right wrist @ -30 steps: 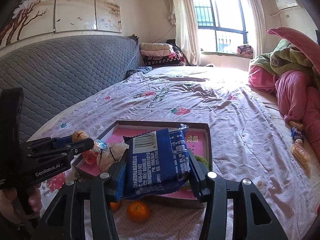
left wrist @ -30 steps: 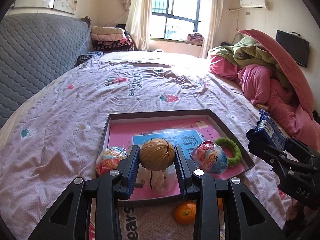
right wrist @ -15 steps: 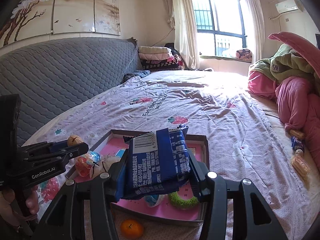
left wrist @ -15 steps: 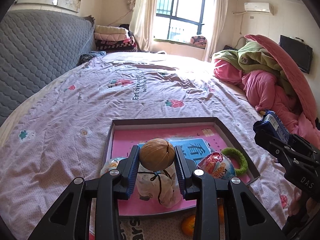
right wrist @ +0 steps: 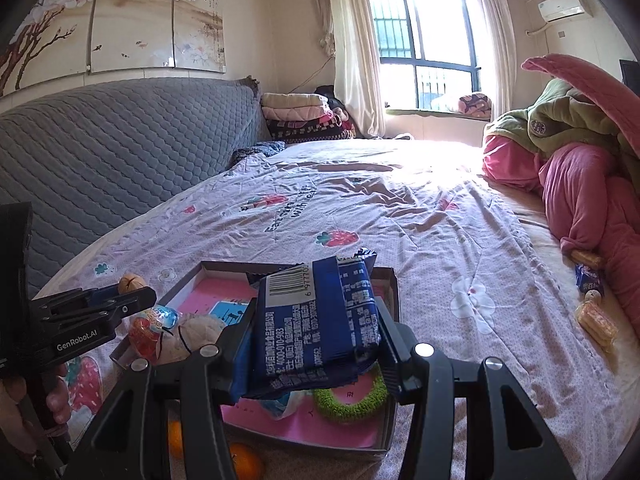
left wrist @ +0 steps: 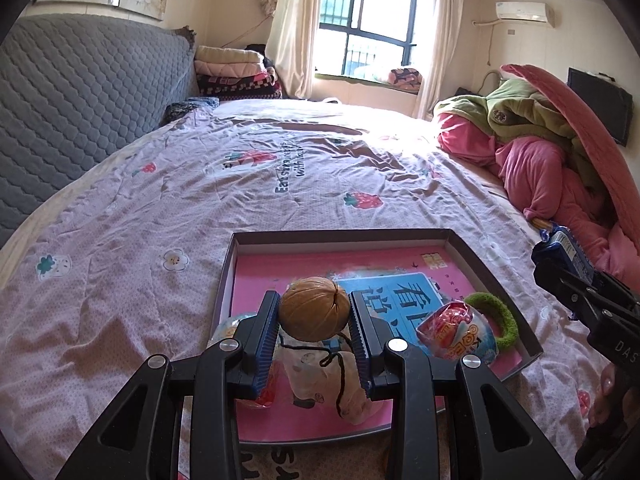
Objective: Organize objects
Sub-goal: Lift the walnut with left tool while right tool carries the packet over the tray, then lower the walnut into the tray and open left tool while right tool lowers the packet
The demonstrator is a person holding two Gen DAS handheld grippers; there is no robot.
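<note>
Over the near end of the bed (left wrist: 168, 208), you hold both loads above the shallow box (left wrist: 460, 240). Your left gripper (left wrist: 314, 312) has its fingers pressed against the two sides of a walnut (left wrist: 313, 307), which sits just above a pale pouch tied with dark string (left wrist: 320, 376) inside the box. Your right gripper (right wrist: 316, 336) has its fingers closed on a blue snack packet (right wrist: 320, 320), hanging over the box's near right corner, above a green ring (right wrist: 352, 398).

The box already carries two foil-wrapped toy eggs, one (left wrist: 456, 330) beside the ring and another (left wrist: 236, 322) at the near left corner, partly hidden by a finger. Its far half looks bare, so that seems the best spot for both loads. Move the walnut forward past the pouch before you lower it; being round, it will likely roll, so bring it close to the pink floor and part the fingers slowly. Set the packet flat, not on the ring, or it may tip over the low rim.

Two oranges (right wrist: 244, 462) lie on the bed just outside the box's near edge, and more snacks (right wrist: 596, 320) sit well apart near the right edge of the bed; those probably come next.
</note>
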